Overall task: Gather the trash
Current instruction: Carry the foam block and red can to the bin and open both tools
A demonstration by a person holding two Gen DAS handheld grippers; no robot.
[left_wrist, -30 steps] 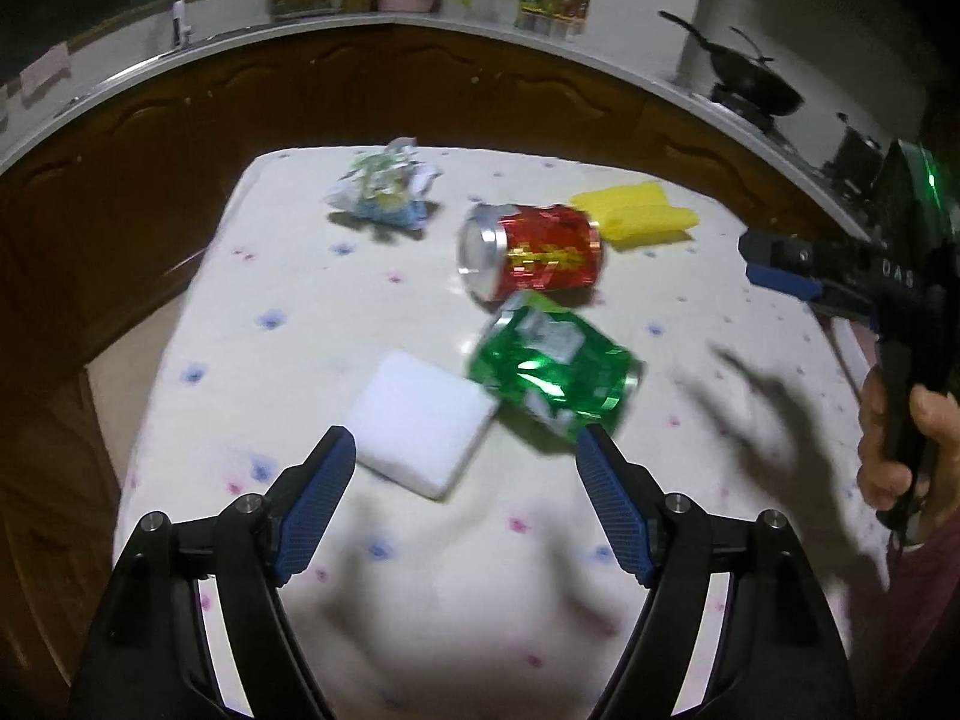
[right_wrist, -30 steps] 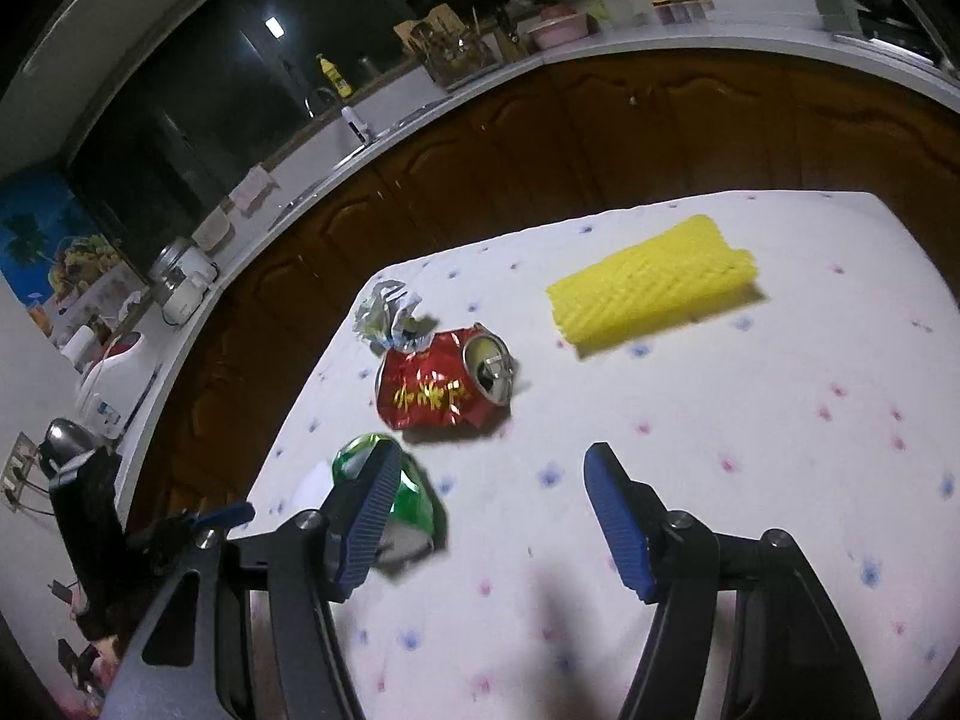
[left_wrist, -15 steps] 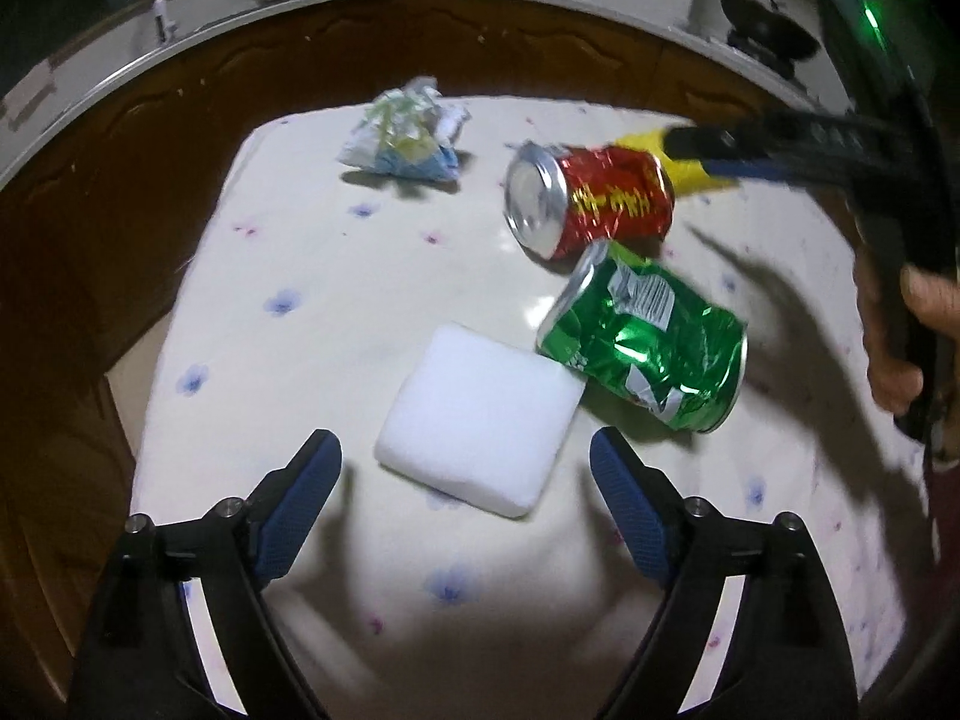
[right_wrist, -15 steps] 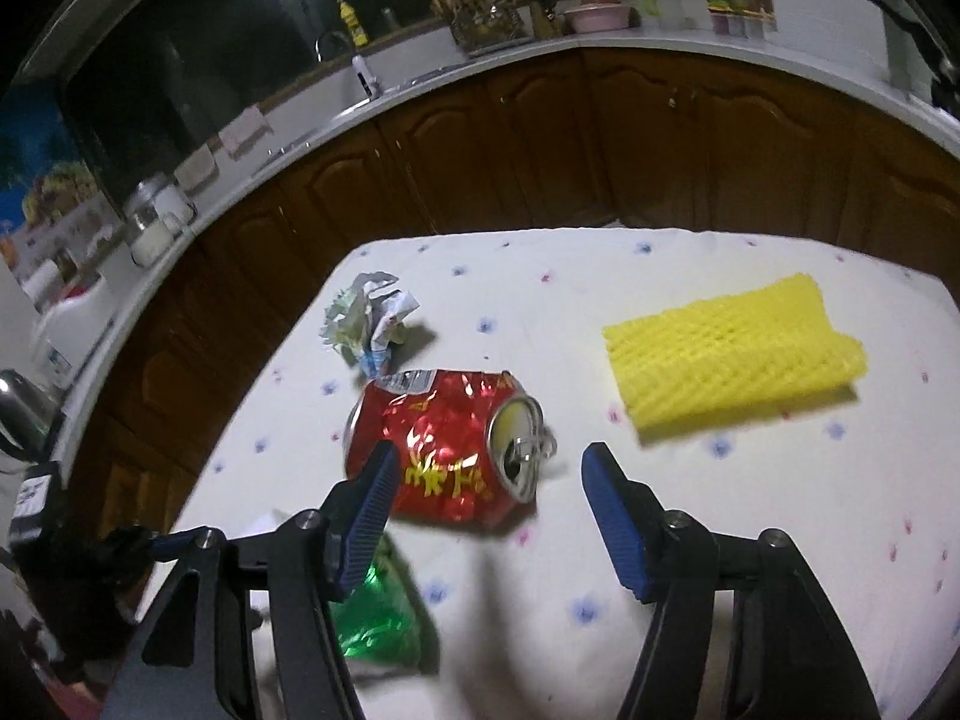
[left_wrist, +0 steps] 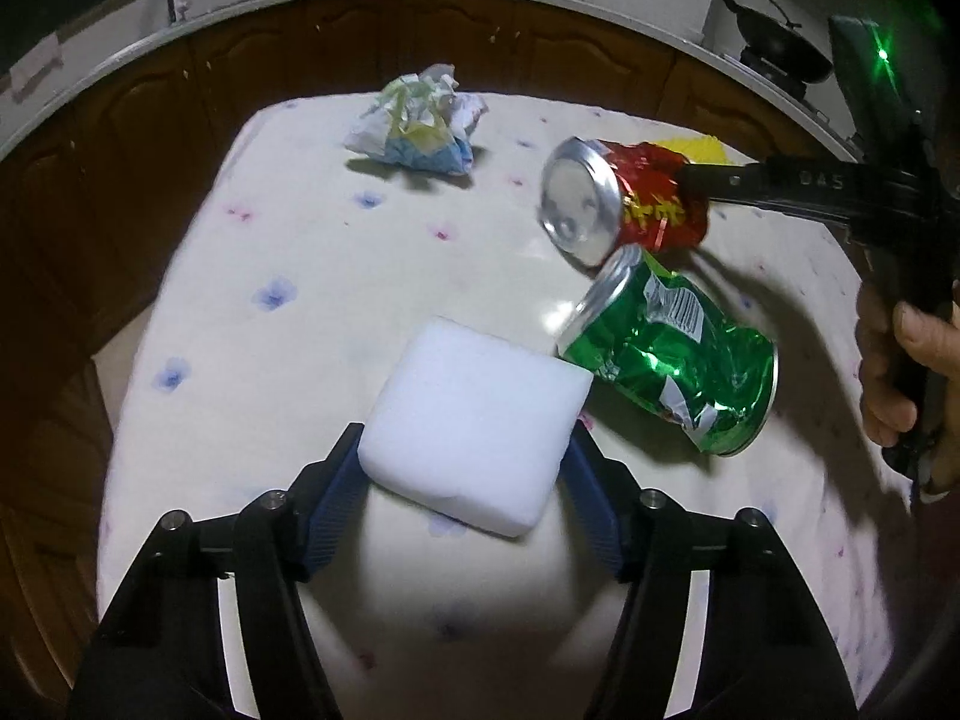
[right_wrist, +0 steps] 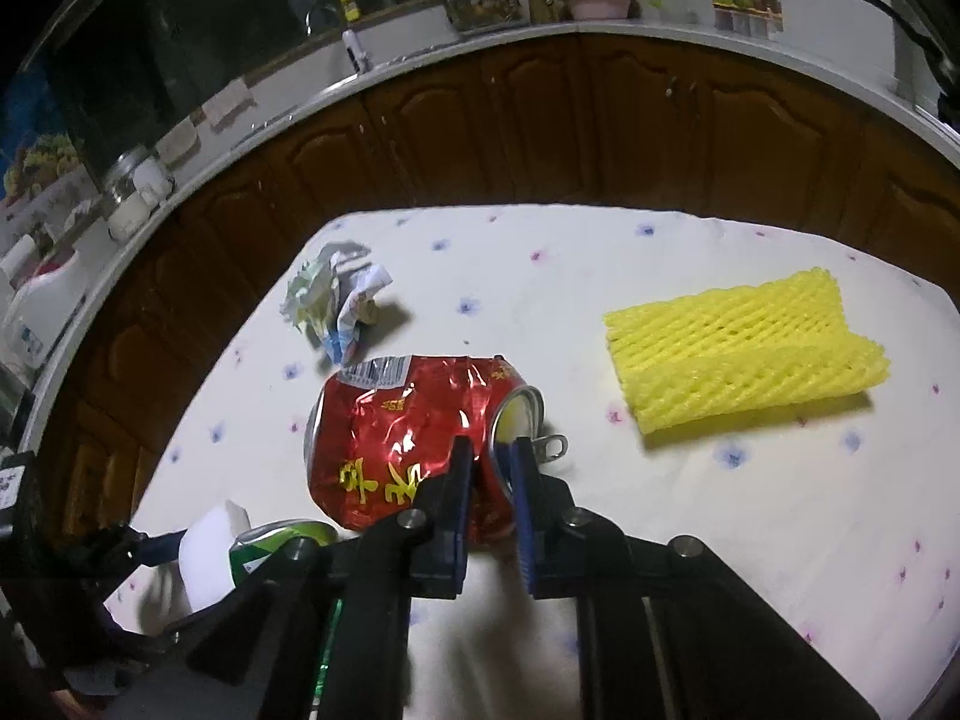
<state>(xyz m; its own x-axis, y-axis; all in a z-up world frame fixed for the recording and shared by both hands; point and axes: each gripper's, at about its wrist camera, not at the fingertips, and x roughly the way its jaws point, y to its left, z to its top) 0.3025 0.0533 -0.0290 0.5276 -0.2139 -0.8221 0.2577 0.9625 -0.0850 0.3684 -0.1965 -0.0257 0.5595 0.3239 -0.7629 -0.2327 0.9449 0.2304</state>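
On the table [left_wrist: 288, 264], a foam block [left_wrist: 474, 426] sits nearest, two crushed cans [left_wrist: 666, 354] to its right, a crumpled wrapper [left_wrist: 417, 120] behind, netting [right_wrist: 744, 348] far right.

left tool [left_wrist: 465, 468]: black arms, blue ribbed pads, silver screws; right tool [right_wrist: 491, 468] alike.

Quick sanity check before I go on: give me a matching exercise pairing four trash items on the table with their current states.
Items:
1. red can
2. white foam block
3. green can
4. yellow foam net

States:
A. lying free, beside the block
B. pinched at its rim by the right gripper
C. lying apart, untouched
D. between the left gripper fingers

Pairs: 1-B, 2-D, 3-A, 4-C
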